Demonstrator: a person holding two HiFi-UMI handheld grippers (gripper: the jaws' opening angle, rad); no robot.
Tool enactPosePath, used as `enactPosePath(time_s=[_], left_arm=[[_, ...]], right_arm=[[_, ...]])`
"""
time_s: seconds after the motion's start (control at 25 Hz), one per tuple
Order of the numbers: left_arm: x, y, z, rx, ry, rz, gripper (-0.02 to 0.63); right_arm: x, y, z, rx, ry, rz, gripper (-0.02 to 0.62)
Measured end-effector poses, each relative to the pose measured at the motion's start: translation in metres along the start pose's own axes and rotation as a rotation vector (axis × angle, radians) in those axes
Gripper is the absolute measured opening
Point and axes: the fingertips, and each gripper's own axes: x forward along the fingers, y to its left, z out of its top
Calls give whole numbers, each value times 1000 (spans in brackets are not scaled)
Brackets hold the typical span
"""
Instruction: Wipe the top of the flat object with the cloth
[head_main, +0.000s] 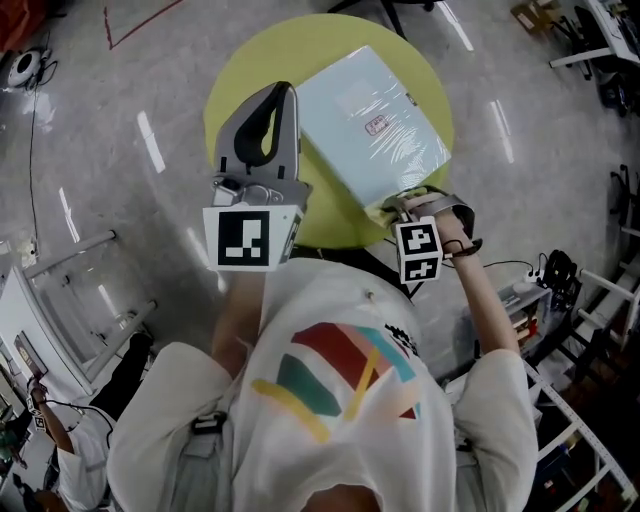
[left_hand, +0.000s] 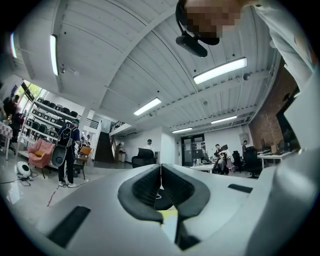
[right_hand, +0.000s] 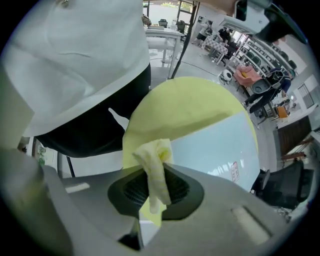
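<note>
A pale blue flat object (head_main: 372, 120) in shiny wrap lies on a round yellow-green table (head_main: 235, 80). My right gripper (head_main: 402, 206) is at the flat object's near corner, shut on a crumpled yellow cloth (head_main: 386, 211). In the right gripper view the cloth (right_hand: 154, 162) sticks up from between the jaws of the right gripper (right_hand: 156, 175), with the flat object (right_hand: 215, 145) and the table (right_hand: 185, 102) beyond it. My left gripper (head_main: 287, 93) is held over the table's left side, left of the flat object. Seen in its own view, the left gripper (left_hand: 161, 172) is shut and holds nothing.
A white metal rack (head_main: 70, 290) stands on the floor at the left. Cables and a power strip (head_main: 525, 285) lie at the right, beside shelving (head_main: 600, 300). A person (head_main: 75, 440) is at the lower left. Another person (left_hand: 66, 147) stands far off in the room.
</note>
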Motion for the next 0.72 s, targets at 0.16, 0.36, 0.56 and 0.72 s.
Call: enactPosePath(time_s=[0.16, 0.36, 0.56, 0.72], left_arm=[[4, -4, 1, -2, 0, -16, 15], [7, -9, 3, 5, -9, -11, 15], [8, -3, 5, 1, -8, 11, 15], [6, -4, 5, -2, -10, 24, 15]], right_arm=[[0, 9, 1, -6, 1, 23, 28], [-7, 12, -3, 44, -42, 44, 28], [-49, -58, -3, 108, -116, -156, 28], [-79, -132, -9, 122, -125, -368, 28]])
